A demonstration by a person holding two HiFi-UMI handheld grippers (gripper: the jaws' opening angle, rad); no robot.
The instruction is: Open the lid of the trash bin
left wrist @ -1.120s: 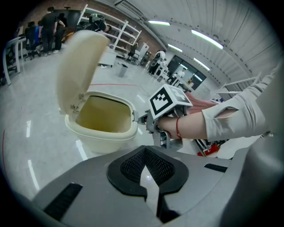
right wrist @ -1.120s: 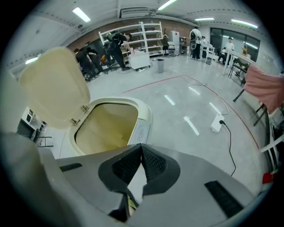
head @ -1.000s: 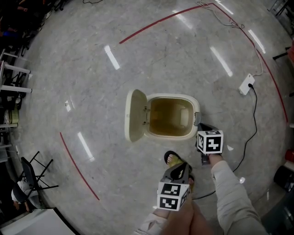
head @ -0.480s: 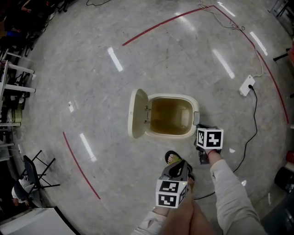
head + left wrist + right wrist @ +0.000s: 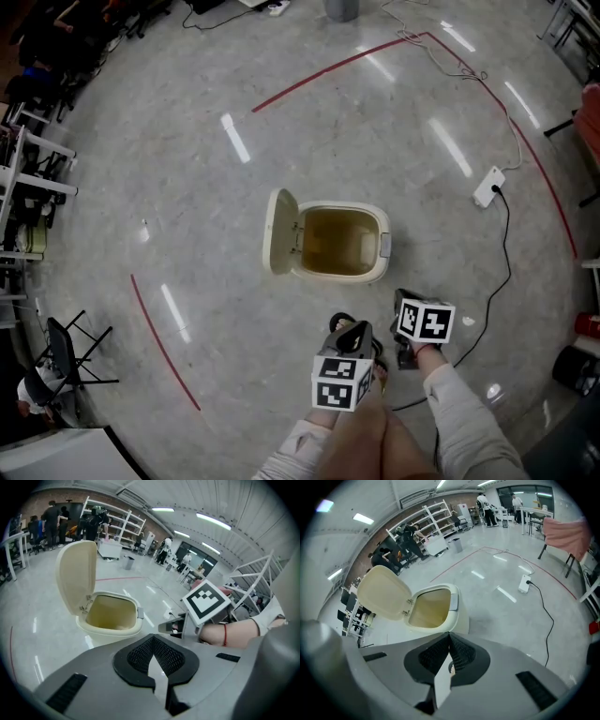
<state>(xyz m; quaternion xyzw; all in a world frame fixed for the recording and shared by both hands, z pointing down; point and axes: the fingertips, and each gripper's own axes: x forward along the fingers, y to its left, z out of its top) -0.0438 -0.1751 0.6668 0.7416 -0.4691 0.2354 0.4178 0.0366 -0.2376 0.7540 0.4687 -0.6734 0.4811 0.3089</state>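
The cream trash bin (image 5: 339, 277) stands on the floor with its lid (image 5: 279, 232) swung up and over to the left, showing the empty yellowish inside. My left gripper (image 5: 354, 330) is below the bin, near the person's legs, jaws shut with nothing in them. My right gripper (image 5: 403, 300) sits lower right of the bin, apart from it and also shut. In the left gripper view the bin (image 5: 110, 623) and raised lid (image 5: 77, 576) lie ahead of the gripper (image 5: 152, 637). The right gripper view shows the bin (image 5: 458, 616) and lid (image 5: 384, 592) beyond the gripper (image 5: 450, 634).
A white power strip (image 5: 487, 186) with a black cable (image 5: 506, 258) lies on the floor to the right. Red tape lines (image 5: 164, 349) curve round the area. A folding chair (image 5: 70, 356) and racks stand at the left. A sandalled foot (image 5: 345, 322) is by the left gripper.
Both grippers have drawn back from the bin toward the person; the right one has left the bin's front edge. The lid stays open.
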